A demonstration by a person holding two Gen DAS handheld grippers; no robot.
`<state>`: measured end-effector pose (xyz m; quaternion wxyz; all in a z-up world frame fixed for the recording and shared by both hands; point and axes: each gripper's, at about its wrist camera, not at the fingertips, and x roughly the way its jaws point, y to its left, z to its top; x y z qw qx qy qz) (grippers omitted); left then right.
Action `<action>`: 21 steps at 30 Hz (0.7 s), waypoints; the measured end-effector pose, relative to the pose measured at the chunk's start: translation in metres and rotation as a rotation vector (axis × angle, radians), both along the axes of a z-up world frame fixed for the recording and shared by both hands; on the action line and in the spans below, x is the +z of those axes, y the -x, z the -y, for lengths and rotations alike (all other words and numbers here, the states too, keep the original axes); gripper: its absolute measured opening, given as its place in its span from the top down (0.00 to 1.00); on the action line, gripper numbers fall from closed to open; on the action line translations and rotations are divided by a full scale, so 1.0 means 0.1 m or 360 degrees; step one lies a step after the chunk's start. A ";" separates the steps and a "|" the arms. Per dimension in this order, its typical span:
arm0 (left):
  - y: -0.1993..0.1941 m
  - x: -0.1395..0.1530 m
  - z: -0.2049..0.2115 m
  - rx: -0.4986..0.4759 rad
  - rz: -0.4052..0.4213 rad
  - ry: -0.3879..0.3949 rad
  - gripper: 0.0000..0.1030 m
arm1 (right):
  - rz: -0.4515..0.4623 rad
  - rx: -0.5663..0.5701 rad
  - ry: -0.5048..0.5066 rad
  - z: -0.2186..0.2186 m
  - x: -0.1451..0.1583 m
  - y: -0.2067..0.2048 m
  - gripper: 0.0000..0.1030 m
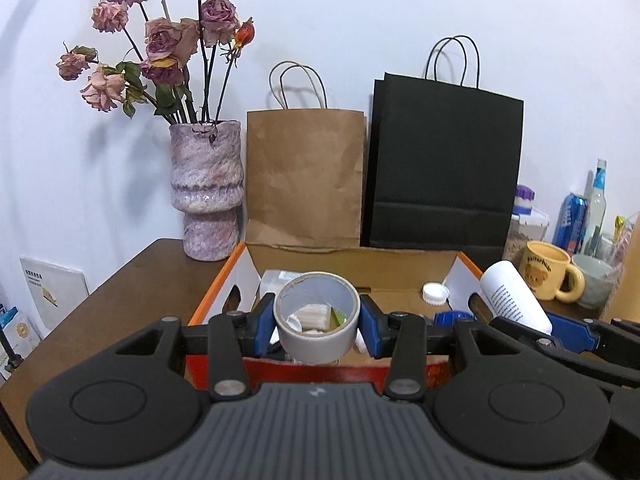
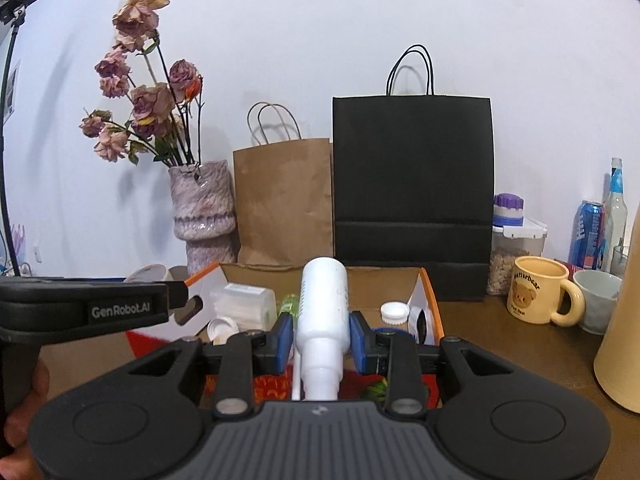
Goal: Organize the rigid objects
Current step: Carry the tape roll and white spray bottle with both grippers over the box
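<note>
My left tool (image 1: 318, 322) clamps a grey tape roll (image 1: 317, 318), my right tool (image 2: 320, 342) a white bottle (image 2: 323, 312), both held above the open cardboard box (image 1: 352, 258) for stowing.

White wall (image 1: 360, 20), dark brown wooden table (image 1: 132, 280)

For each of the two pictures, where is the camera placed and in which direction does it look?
Left wrist: on the left gripper, facing the wall over the cardboard box; its blue pads clamp a tape roll.
Right wrist: on the right gripper, facing the same way; it clamps a white bottle; the left gripper and a hand show at left.
Shared: box, vase, black bag, yellow mug.
</note>
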<state>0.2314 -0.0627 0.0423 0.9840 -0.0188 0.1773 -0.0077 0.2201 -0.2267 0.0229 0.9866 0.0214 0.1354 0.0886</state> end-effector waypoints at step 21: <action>-0.76 0.01 -0.11 0.0040 -0.0006 0.0014 0.57 | -0.0032 0.0018 -0.0038 -0.12 -0.02 -0.80 0.72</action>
